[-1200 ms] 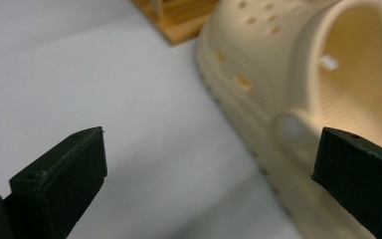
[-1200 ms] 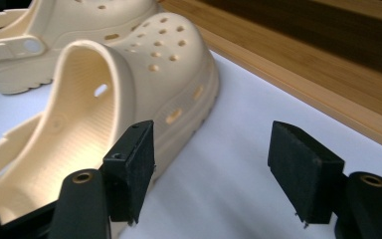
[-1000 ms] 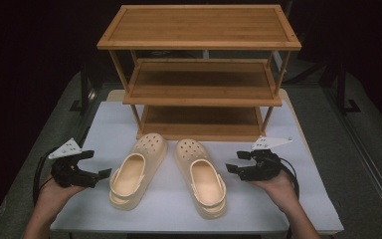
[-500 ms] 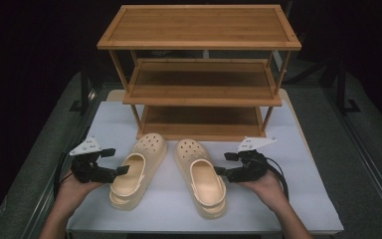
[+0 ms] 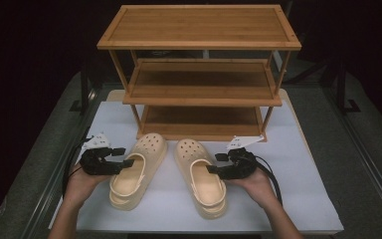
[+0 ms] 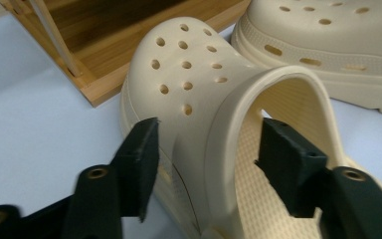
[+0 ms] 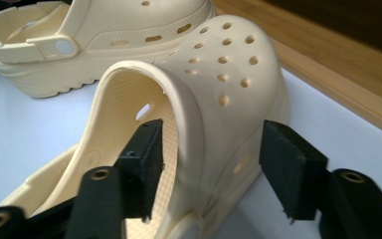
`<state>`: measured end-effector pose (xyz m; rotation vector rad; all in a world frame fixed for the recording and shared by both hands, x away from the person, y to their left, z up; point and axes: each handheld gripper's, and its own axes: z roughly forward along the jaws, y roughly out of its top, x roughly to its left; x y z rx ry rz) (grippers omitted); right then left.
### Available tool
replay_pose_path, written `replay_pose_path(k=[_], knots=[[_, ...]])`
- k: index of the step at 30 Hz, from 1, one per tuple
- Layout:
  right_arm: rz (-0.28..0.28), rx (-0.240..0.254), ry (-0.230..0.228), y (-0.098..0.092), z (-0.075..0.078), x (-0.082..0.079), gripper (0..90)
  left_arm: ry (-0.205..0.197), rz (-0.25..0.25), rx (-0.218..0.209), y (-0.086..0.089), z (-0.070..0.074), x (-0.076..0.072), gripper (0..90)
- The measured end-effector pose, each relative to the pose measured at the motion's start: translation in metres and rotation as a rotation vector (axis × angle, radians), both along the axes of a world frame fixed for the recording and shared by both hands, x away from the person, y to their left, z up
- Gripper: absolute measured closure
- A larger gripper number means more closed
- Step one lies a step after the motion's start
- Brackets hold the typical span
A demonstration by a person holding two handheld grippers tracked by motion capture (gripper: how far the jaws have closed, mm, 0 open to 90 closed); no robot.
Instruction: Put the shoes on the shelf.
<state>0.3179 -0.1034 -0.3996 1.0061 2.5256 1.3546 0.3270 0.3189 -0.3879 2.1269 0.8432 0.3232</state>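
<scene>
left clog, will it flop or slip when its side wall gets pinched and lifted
The left clog looks like thick moulded foam, so probably light and springy. With the left gripper astride only one wall, the heel may sag. Its matte surface should resist slipping.

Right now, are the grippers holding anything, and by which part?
Nothing gripped yet. Each gripper's closing fingers straddle the side wall of a cream clog: left clog, right clog.

Cream clogs (image 5: pixel 166 172) – side by side, upright
</scene>
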Motion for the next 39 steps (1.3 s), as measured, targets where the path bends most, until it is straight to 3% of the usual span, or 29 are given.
replay_pose_path(k=[9,15,24,30,39], knots=[[0.010,-0.027,-0.012,0.008,-0.005,0.002,60.4,-0.014,0.022,0.024,-0.002,-0.003,0.001,62.4],[-0.009,-0.055,-0.062,0.008,-0.002,-0.002,69.0,-0.017,0.057,0.043,-0.003,0.000,-0.001,69.9],[-0.069,-0.081,-0.127,0.002,0.003,-0.003,78.6,-0.090,0.119,0.123,-0.012,0.009,-0.006,79.9],[-0.107,-0.069,-0.139,-0.011,0.007,-0.003,81.9,-0.090,0.113,0.060,-0.014,0.016,-0.005,83.3],[-0.166,-0.074,-0.160,-0.036,0.019,-0.005,81.8,-0.103,0.104,0.045,-0.029,0.028,-0.001,83.2]])
